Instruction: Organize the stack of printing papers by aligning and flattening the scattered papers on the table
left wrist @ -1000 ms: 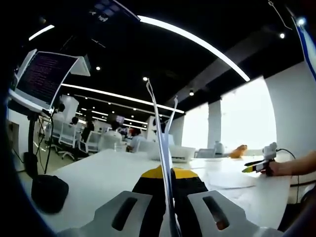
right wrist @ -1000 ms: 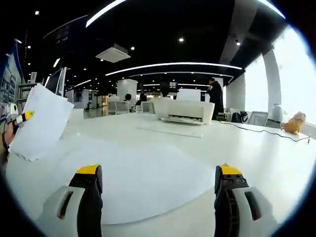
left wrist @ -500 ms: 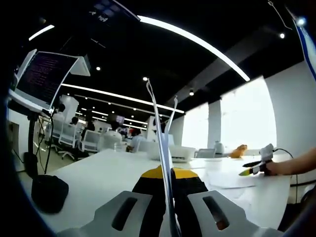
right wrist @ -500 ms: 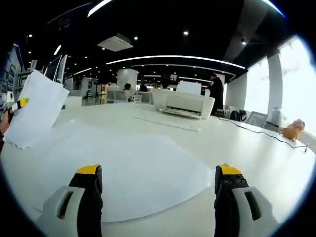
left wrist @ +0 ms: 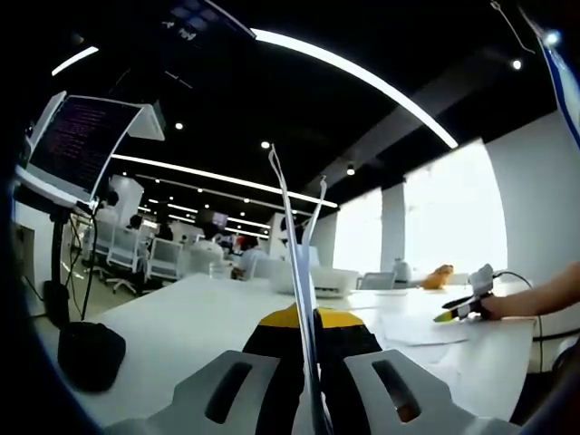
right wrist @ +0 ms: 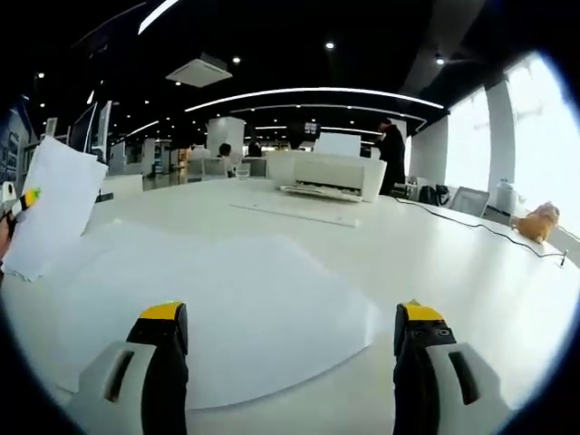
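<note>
White printing sheets (left wrist: 292, 237) stand upright, clamped edge-on in the left gripper (left wrist: 308, 358), while the right gripper (right wrist: 290, 340), fingers spread apart, hovers over loose papers (right wrist: 227, 317) on the counter (right wrist: 471, 290); best gathered gently with edges squared.

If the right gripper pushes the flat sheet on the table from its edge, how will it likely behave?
The sheet lies flat on the smooth white table, so it would probably slide easily rather than stay put. It looks thin and likely floppy: the held sheets in the left gripper curve at the top. Pushed from its edge, it may buckle or ride up.
</note>
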The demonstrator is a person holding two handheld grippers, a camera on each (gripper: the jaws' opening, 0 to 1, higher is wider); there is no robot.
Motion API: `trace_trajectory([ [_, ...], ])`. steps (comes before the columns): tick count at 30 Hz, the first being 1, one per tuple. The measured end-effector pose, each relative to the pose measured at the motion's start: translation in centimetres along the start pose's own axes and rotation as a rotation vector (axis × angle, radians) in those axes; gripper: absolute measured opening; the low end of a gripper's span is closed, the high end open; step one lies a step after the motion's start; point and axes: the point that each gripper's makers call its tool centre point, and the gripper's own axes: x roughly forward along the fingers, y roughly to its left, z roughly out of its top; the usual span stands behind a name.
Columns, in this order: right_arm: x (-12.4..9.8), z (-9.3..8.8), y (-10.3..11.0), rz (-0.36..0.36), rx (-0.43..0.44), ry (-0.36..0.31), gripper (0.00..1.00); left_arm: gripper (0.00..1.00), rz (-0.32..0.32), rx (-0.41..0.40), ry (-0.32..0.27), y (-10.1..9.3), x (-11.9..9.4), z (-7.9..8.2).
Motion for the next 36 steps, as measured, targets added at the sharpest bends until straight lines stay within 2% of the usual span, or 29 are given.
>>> trace_trajectory([
  [6,0.5,-0.1,-0.2,0.003,0.012,0.012,0.9,0.07,-0.001,-0.001,-0.001,0.1,0.0,0.0],
  [13,0.8,-0.4,-0.8,0.009,0.085,0.029,0.9,0.07,-0.002,-0.006,-0.001,0.1,0.0,0.0],
  [19,1.0,-1.0,-0.9,-0.006,0.047,0.064,0.9,0.07,-0.001,-0.005,0.0,0.0,0.0,0.0],
  [31,1.0,-1.2,-0.4,0.014,0.074,0.066,0.88,0.07,-0.002,-0.003,-0.001,0.0,0.0,0.0],
  [36,0.9,-1.2,0.2,0.034,0.067,0.059,0.81,0.07,-0.002,-0.003,-0.002,0.0,0.0,0.0],
])
